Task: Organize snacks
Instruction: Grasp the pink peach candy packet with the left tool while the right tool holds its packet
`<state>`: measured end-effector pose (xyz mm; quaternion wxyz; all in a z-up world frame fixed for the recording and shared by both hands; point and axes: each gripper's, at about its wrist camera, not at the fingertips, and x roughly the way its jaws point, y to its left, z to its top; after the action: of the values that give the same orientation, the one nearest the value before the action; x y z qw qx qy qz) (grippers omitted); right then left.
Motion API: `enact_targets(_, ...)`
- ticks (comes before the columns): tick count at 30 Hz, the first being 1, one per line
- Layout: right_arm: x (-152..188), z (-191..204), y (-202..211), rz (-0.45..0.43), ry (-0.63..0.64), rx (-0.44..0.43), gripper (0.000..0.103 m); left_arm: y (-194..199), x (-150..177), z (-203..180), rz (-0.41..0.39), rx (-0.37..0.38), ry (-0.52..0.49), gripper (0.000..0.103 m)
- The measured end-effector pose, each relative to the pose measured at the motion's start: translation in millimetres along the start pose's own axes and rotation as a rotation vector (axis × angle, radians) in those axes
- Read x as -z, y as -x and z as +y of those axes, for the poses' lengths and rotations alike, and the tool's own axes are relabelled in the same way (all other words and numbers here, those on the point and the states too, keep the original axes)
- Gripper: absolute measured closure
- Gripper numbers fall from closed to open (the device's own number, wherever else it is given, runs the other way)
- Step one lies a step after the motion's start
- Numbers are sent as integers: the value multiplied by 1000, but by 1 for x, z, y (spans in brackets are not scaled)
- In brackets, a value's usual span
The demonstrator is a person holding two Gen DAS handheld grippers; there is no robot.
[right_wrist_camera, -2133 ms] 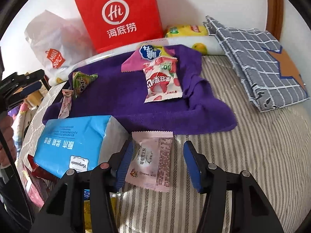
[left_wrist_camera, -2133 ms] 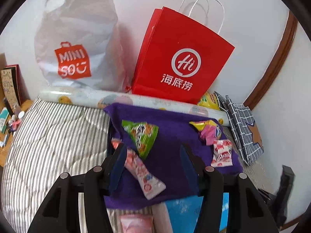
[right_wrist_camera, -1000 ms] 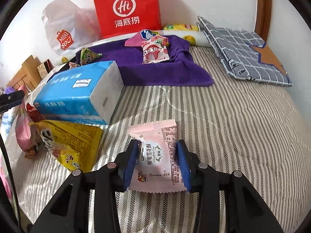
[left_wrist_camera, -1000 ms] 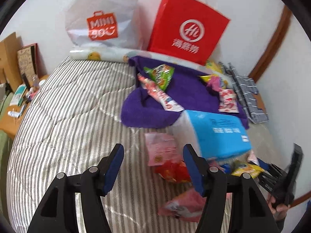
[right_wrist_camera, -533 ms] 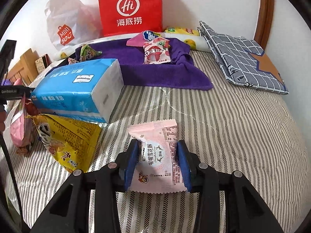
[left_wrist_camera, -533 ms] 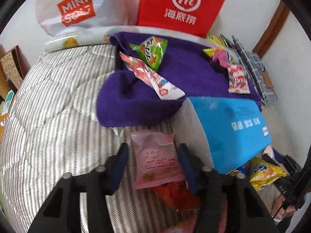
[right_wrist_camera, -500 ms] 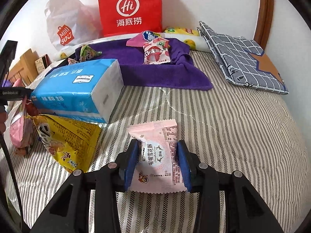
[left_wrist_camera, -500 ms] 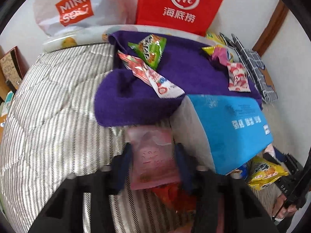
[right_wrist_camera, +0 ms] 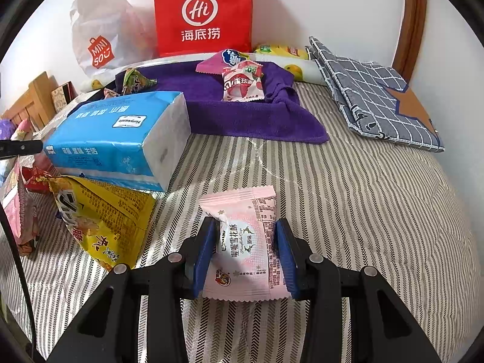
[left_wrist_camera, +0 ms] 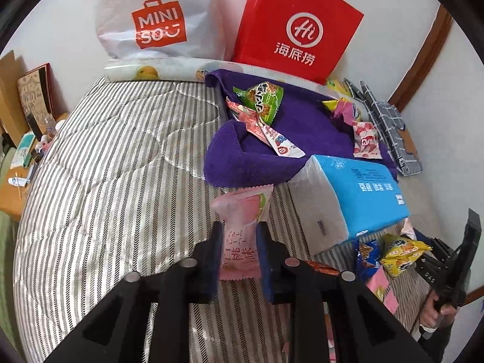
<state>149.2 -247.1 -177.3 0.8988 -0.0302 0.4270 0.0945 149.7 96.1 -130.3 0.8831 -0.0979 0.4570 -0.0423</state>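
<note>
My left gripper (left_wrist_camera: 239, 230) is shut on a pink peach snack packet (left_wrist_camera: 242, 227) and holds it above the striped bed. My right gripper (right_wrist_camera: 245, 227) is shut on a pink snowflake-crisp packet (right_wrist_camera: 245, 242) just above the bed. A purple towel (left_wrist_camera: 266, 151) (right_wrist_camera: 242, 115) carries a green packet (left_wrist_camera: 264, 99), a long red-white packet (left_wrist_camera: 263, 130) and a strawberry packet (left_wrist_camera: 366, 143) (right_wrist_camera: 242, 86). A yellow chip bag (right_wrist_camera: 103, 214), red and pink packets (right_wrist_camera: 24, 211) lie by the blue tissue pack (right_wrist_camera: 121, 139) (left_wrist_camera: 357, 193).
A red paper bag (left_wrist_camera: 296, 27) (right_wrist_camera: 202, 12) and a white Miniso bag (left_wrist_camera: 157, 18) (right_wrist_camera: 99, 33) lean on the wall. A grey checked cloth (right_wrist_camera: 372, 90) lies at the right. A wooden nightstand (left_wrist_camera: 18, 151) stands at the left. Striped bedding (left_wrist_camera: 106, 181) spreads at the left.
My left gripper has shut on the pink peach packet and lifted it off the bed. My right gripper keeps hold of its pink packet, nearly still.
</note>
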Motion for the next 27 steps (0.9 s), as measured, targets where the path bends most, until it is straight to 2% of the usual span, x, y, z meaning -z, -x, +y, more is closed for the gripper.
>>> enact_targets(1, 0, 0, 0, 0, 0, 0, 62, -3, 0, -2, 14, -11, -16, 58)
enact_targets(2, 0, 0, 0, 0, 1, 1, 62, -6, -1, -3, 19, -23, -32, 53)
enact_targets(5, 0, 0, 0, 0, 1, 0, 62, -18, -2, -8, 23, -58, -52, 51)
enact_targets(9, 0, 0, 0, 0, 1, 0, 62, -34, -4, -13, 60, -32, -56, 49)
enact_targets(11, 0, 0, 0, 1, 2, 0, 62, -42, -2, -18, 57, -54, -82, 48)
enact_targets(13, 0, 0, 1, 1, 1, -3, 62, -43, 0, -24, 34, -92, -107, 49)
enact_targets(14, 0, 0, 1, 2, 0, -4, 62, -43, 0, -25, 25, -105, -112, 64)
enact_targets(15, 0, -1, 1, 2, -1, -5, 62, -43, 1, -25, 13, -127, -117, 66)
enact_targets(22, 0, -1, 0, 0, -8, 6, 62, -34, 18, -26, -42, -150, -156, 66)
enact_targets(27, 1, -5, -1, -1, -32, -6, 62, -33, 17, -24, -48, -146, -122, 65)
